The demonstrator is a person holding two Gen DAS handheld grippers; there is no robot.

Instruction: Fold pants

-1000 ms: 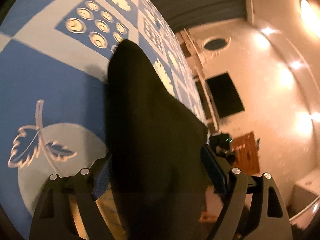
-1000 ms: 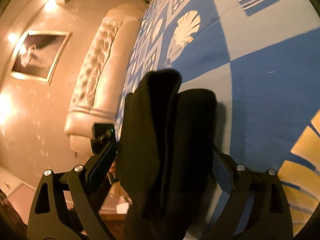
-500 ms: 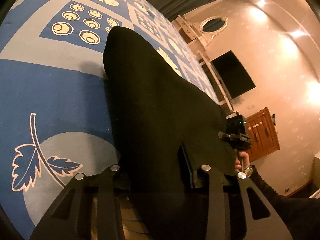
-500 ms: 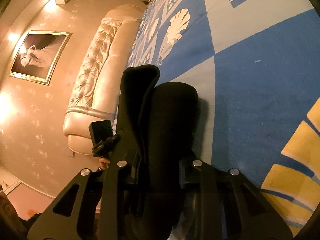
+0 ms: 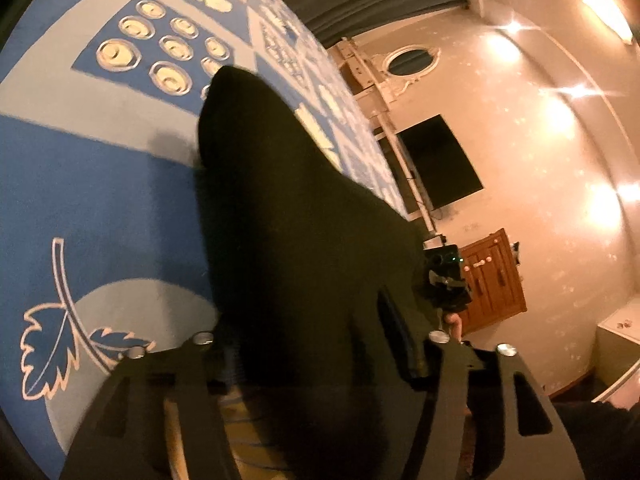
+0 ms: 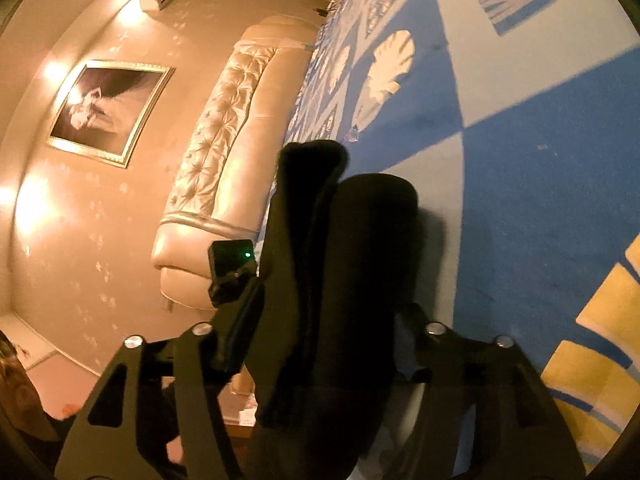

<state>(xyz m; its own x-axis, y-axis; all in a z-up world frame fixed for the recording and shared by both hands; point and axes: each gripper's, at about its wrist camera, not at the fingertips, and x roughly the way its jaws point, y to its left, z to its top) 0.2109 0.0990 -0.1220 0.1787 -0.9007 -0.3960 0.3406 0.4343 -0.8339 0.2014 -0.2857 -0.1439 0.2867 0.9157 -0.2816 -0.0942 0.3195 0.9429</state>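
Here both tools are opening. The left tool (image 5: pixel 316 352) and right tool (image 6: pixel 320 344) each straddle the black pants (image 5: pixel 280 240) without clamping them, over the blue carpet (image 5: pixel 80 184).

A blue and pale grey patterned bed cover (image 5: pixel 92 184) fills the left half of the left wrist view and the right half of the right wrist view (image 6: pixel 540 200). Its print shows cream rings in a blue square at upper left, a leaf outline (image 5: pixel 52 340) at lower left, and in the right wrist view white shell shapes (image 6: pixel 384 72) near the top centre and yellow blocks (image 6: pixel 600 344) at lower right. The black pants (image 5: pixel 280 248) lie on it, running up the middle of both frames, bunched into two thick folds (image 6: pixel 348 240) in the right wrist view
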